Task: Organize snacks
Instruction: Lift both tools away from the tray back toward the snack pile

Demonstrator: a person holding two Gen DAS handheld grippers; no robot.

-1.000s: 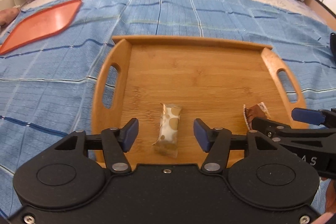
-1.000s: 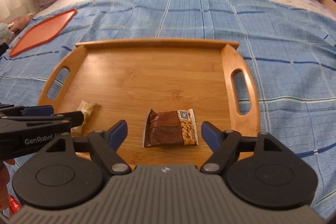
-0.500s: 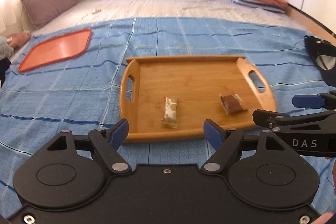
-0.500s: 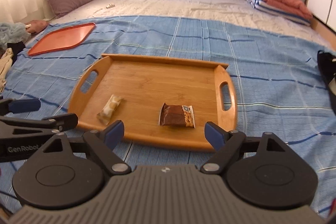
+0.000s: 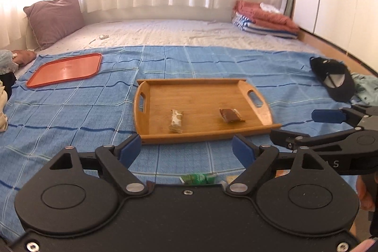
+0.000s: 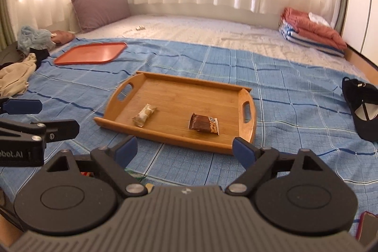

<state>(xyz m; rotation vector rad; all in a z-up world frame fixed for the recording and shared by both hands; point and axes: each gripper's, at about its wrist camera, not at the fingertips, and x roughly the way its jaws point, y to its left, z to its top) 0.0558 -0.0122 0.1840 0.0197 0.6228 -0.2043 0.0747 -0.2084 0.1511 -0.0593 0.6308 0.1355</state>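
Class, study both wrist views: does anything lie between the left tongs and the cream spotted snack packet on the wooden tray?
Only the wooden tray's low near rim. The left tongs stand open and empty over bare blue blanket, and the cream spotted packet lies just beyond that rim, apart from the brown packet.

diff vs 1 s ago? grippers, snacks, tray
Both grippers pulled back and up from the wooden tray, jaws just opening wider, nothing between them: left gripper, right gripper. The spotted snack and brown snack stay where they lay on the tray; the orange tray is unmoved.
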